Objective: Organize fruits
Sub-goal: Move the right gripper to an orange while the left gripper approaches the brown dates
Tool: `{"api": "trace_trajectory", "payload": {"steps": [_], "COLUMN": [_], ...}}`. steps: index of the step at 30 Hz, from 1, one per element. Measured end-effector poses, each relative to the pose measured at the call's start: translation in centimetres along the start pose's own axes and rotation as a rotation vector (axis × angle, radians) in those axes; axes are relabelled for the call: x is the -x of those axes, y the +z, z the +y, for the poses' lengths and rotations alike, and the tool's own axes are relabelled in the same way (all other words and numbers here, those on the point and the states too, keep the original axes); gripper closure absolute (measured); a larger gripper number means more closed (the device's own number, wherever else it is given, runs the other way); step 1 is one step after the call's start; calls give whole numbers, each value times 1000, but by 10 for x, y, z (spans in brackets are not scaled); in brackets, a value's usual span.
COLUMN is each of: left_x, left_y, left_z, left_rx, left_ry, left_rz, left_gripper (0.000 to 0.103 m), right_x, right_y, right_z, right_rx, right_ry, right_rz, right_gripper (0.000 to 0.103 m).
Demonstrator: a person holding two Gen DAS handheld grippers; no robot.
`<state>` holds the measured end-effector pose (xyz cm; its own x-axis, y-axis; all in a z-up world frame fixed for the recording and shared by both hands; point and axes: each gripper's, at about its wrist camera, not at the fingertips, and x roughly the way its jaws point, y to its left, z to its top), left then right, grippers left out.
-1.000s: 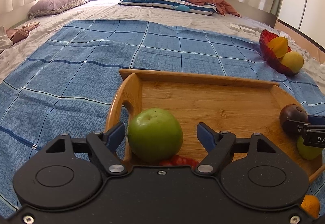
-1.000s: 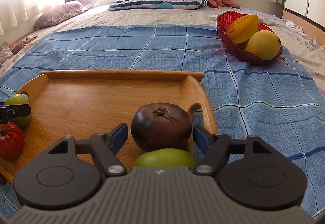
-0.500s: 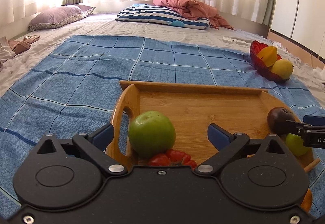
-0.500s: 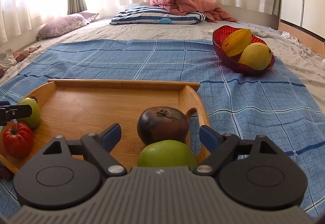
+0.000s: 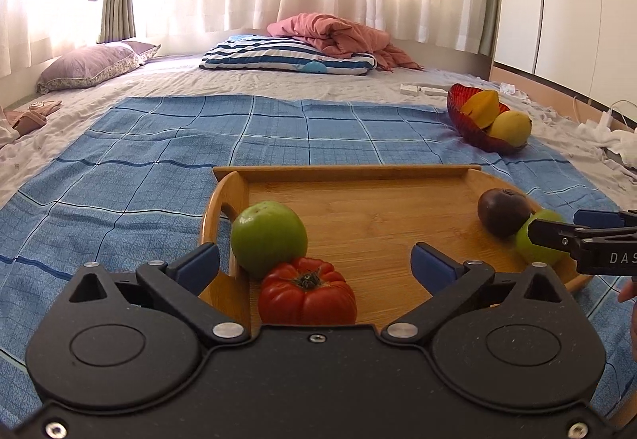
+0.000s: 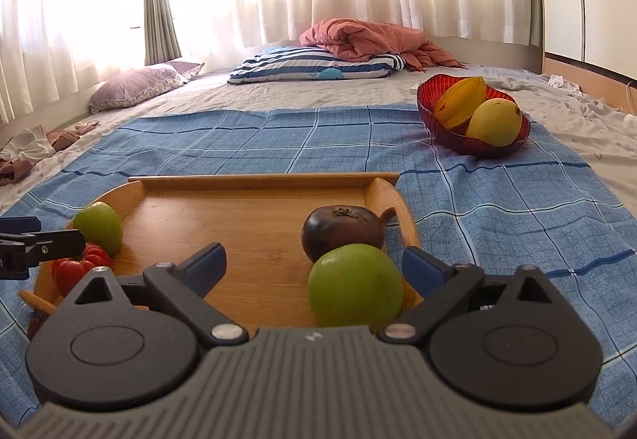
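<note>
A wooden tray [image 5: 358, 216] [image 6: 247, 216] lies on the blue checked cloth. At its left end sit a green apple [image 5: 269, 238] [image 6: 98, 227] and a red tomato [image 5: 307, 292] [image 6: 79, 268]. At its right end sit a dark purple fruit [image 5: 502, 212] [image 6: 342, 231] and a second green apple [image 5: 538, 243] [image 6: 355, 287]. My left gripper [image 5: 314, 265] is open and empty, just short of the first apple and tomato. My right gripper [image 6: 314, 265] is open and empty, just short of the second apple; it also shows in the left wrist view [image 5: 597, 243].
A red bowl [image 5: 479, 128] [image 6: 473, 144] with a star fruit and a yellow mango stands on the cloth at the far right. Pillows and a pink blanket [image 6: 370, 40] lie at the bed's far end. Clothes [image 6: 32, 148] lie at the left.
Both grippers have drawn back and up from the tray with their jaws wider. The first green apple and the dark fruit stay on the tray, no longer between the fingers.
</note>
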<state>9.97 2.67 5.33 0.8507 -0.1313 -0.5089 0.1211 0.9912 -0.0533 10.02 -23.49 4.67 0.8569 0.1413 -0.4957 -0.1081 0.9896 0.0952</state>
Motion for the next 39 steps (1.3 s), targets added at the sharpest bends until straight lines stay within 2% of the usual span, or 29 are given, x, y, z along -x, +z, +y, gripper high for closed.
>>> {"api": "trace_trajectory", "payload": {"steps": [7, 15, 28, 33, 39], "left_x": [13, 29, 49, 52, 54], "left_y": [-22, -48, -72, -81, -90], "left_z": [1, 8, 10, 13, 12], "left_rx": [5, 50, 47, 63, 36], "left_ry": [1, -34, 0, 10, 33], "left_rz": [-33, -88, -133, -142, -135], "left_gripper": [0, 0, 0, 0, 0], "right_x": [21, 38, 68, 74, 80], "right_y": [-18, -40, -74, -90, -103], "right_z": [12, 26, 40, 48, 56], "right_rx": [-10, -10, -11, -7, -7], "right_ry": [15, 8, -5, -33, -43], "right_rz": [-54, -97, -206, -223, -247], "right_gripper": [0, 0, 0, 0, 0]}}
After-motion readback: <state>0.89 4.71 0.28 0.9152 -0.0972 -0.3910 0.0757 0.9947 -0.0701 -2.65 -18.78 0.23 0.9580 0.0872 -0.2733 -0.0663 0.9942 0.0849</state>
